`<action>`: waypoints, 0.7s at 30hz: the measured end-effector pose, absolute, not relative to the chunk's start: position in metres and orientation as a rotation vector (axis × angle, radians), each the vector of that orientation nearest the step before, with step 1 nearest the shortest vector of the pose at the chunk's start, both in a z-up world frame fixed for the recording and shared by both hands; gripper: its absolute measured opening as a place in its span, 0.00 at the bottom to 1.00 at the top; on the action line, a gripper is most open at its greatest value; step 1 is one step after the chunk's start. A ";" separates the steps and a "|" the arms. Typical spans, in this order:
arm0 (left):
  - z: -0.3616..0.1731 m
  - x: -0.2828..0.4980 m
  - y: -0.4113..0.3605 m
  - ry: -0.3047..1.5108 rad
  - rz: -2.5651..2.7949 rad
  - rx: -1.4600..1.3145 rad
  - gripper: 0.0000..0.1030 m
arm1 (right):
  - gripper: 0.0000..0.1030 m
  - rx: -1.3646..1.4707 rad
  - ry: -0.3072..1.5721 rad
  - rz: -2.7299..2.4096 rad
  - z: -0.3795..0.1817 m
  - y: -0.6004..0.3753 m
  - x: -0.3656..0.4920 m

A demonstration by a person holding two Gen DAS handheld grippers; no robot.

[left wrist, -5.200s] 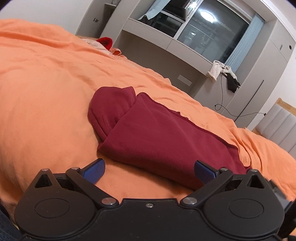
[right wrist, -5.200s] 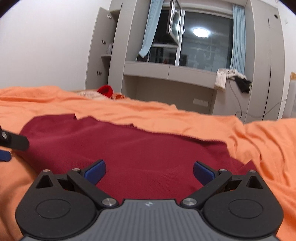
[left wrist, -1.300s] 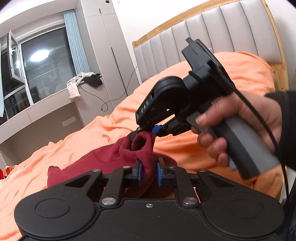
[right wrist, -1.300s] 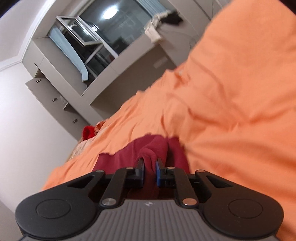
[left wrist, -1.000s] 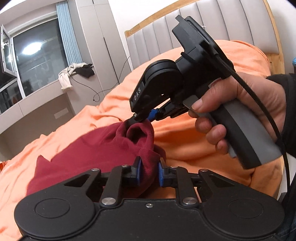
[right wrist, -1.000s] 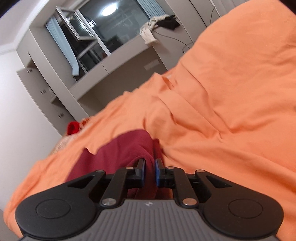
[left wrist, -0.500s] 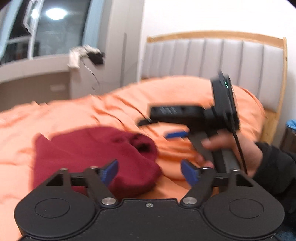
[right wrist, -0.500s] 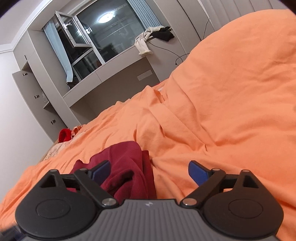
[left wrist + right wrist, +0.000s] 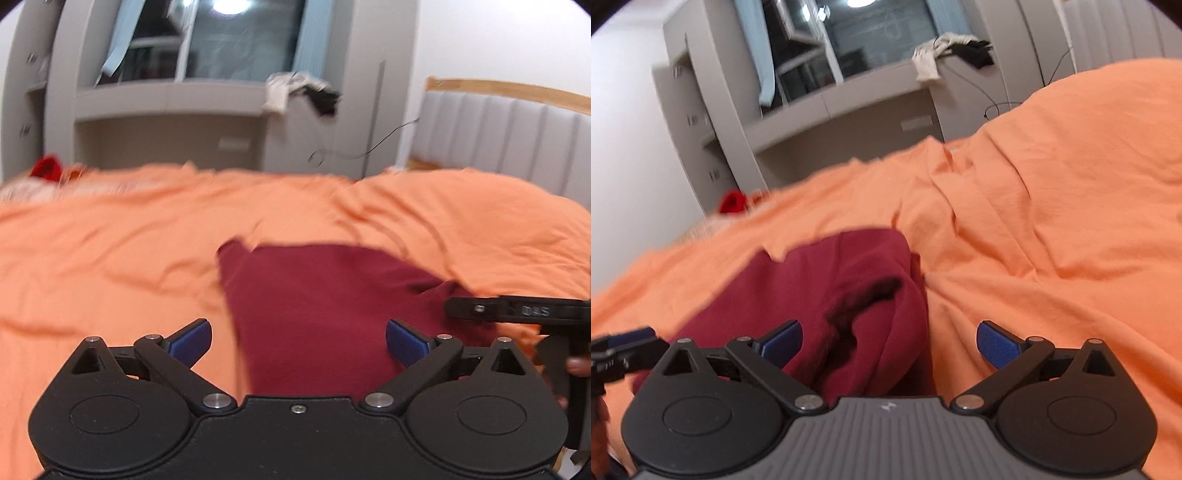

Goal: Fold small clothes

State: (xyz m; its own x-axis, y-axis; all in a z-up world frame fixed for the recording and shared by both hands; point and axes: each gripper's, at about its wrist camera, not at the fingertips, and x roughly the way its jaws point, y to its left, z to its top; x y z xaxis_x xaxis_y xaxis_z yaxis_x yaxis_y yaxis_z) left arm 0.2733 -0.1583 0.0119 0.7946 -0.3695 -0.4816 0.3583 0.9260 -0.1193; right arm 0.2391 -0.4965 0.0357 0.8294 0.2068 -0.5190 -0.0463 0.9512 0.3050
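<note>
Here the wide orange cotton bedcover (image 9: 110,266) fills most of both views, rumpled into soft folds, with a padded grey headboard (image 9: 498,129) framed in pale wood behind it at the right in the left wrist view. On the cover lies the dark red knitted garment (image 9: 317,306), folded into a compact block with one end bunched into a loose roll (image 9: 871,295).

The left gripper (image 9: 298,341) hangs over the near edge of the garment; its jaws have just been opening and now stand spread wide, blue pads clear of the cloth. The garment lies ahead of the gap and toward the right-hand pad, the left-hand pad over bare orange cover.

The right gripper (image 9: 889,341) has likewise just let its jaws swing apart. The rolled end of the garment sits ahead of the gap on the left-hand side, not pinched, while the right-hand pad is over the bedcover.

A small bright red item (image 9: 733,202) sits at the far edge of the bed.
</note>
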 end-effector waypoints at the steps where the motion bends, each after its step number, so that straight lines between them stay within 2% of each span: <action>1: 0.007 0.275 -0.155 0.535 -0.386 -0.027 0.98 | 1.00 0.263 0.605 0.119 0.034 -0.494 0.241; 6: -0.015 0.272 -0.141 0.561 -0.389 -0.056 0.99 | 1.00 0.248 0.700 0.136 0.020 -0.493 0.247; 13: -0.038 0.271 -0.132 0.573 -0.414 -0.117 1.00 | 1.00 0.314 0.714 0.180 0.021 -0.505 0.245; 21: -0.034 0.281 -0.135 0.618 -0.448 -0.101 1.00 | 1.00 0.482 0.720 0.171 0.017 -0.518 0.253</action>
State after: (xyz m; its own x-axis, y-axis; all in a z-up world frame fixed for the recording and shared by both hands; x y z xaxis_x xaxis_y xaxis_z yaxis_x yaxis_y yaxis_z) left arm 0.2808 -0.1348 -0.0340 0.7231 -0.4346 -0.5369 0.3751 0.8997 -0.2231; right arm 0.2533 -0.5181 0.0166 0.7432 0.3123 -0.5917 0.0130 0.8775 0.4795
